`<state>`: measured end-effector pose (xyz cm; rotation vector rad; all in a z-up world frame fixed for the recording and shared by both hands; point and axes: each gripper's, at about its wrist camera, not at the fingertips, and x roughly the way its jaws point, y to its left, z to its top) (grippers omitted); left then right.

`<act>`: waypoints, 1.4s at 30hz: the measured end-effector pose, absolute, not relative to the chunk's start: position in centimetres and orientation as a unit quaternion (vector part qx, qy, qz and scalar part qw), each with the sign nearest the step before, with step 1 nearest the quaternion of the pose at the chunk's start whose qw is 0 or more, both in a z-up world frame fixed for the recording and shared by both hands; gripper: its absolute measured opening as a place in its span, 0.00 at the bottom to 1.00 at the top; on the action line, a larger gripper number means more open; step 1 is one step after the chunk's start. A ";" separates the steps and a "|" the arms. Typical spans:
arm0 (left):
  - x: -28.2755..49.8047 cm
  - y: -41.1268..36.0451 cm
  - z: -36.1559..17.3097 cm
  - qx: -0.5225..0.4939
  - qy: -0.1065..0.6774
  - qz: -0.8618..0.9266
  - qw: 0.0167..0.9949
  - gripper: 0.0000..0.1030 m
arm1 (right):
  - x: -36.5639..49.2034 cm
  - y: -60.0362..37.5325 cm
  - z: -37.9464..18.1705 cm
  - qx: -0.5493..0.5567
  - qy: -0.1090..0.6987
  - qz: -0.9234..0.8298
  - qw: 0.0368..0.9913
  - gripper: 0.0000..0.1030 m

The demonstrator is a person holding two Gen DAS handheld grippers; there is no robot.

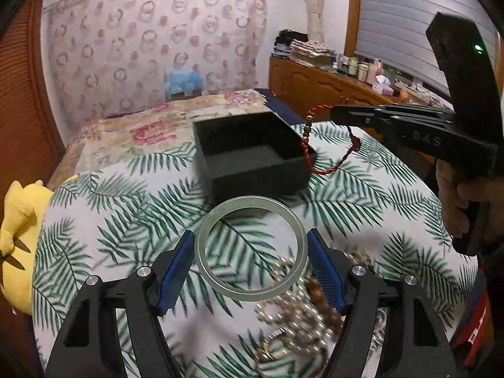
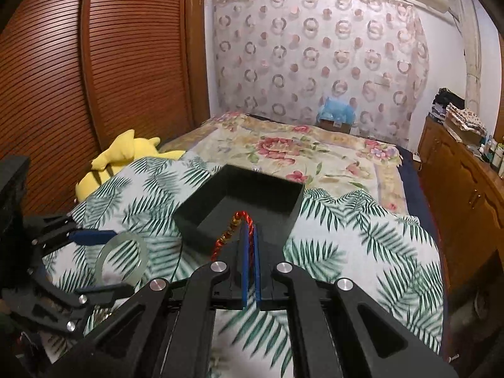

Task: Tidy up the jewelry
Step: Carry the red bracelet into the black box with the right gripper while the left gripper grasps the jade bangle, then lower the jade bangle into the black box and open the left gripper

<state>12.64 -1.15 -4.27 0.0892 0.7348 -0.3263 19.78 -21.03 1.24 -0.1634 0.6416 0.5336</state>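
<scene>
A pale green jade bangle (image 1: 249,294) hangs above the leaf-print cloth (image 1: 110,236), with my left gripper (image 1: 250,234) shut on it, blue pads pressing its two sides. In the right wrist view the bangle (image 2: 143,256) shows at the lower left in that gripper. My right gripper (image 2: 250,225) is shut on a red twisted cord bracelet (image 2: 241,215) with gold beads. Its loop (image 1: 334,165) dangles at the right corner of the open black box (image 1: 258,182), which looks empty. The box (image 2: 195,233) lies just beyond the right fingertips.
A heap of pearl and wooden bead jewelry (image 1: 299,315) lies on the cloth under the left gripper. A yellow plush toy (image 2: 126,154) sits at the bed's left edge by the wooden wardrobe (image 2: 94,78). A cluttered dresser (image 1: 315,85) stands on the right.
</scene>
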 end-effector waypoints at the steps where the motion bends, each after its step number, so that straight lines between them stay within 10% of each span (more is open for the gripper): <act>1: 13.0 -1.0 -4.2 0.045 0.356 -0.156 0.920 0.67 | 20.3 -20.9 1.2 -0.078 0.312 0.256 0.912 0.03; 20: 18.8 -1.4 -2.5 0.059 0.346 -0.128 0.928 0.67 | 28.4 -18.4 -1.4 -0.042 0.380 0.280 0.881 0.05; 24: 19.9 -1.9 -1.9 0.058 0.342 -0.127 0.929 0.67 | 28.2 -19.4 -1.2 -0.028 0.376 0.284 0.882 0.27; 42: 25.4 -6.9 -3.7 0.118 0.364 -0.107 0.918 0.67 | 23.8 -27.4 -1.5 -0.013 0.359 0.247 0.900 0.27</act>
